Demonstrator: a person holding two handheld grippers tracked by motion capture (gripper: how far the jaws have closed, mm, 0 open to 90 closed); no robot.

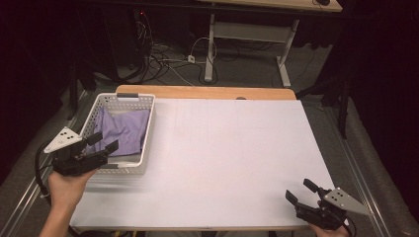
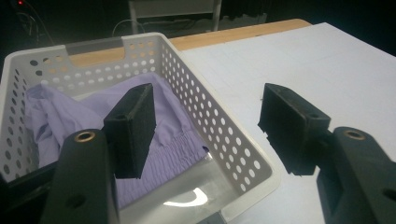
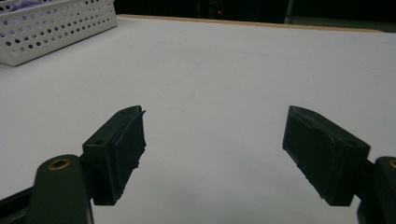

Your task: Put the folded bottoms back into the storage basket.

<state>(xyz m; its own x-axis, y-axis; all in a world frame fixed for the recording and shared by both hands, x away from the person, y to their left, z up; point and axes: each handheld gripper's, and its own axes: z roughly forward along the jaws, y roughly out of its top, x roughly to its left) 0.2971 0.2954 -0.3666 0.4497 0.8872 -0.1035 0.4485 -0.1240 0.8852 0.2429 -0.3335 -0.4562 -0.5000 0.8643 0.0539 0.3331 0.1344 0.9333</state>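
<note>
Left tool (image 1: 103, 142) agape over basket (image 1: 148, 129), purple cloth (image 1: 123, 129) partly hid

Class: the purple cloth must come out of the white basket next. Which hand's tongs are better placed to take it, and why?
Left. The left tongs hang open over the white basket, one jaw above the purple cloth. The right tongs, also open, sit at the table's opposite near corner.

basket (image 1: 147, 129): white, perforated, at table's left edge
cloth (image 1: 123, 129): lavender, crumpled inside basket
table (image 1: 232, 148): white top, wooden far edge
</note>
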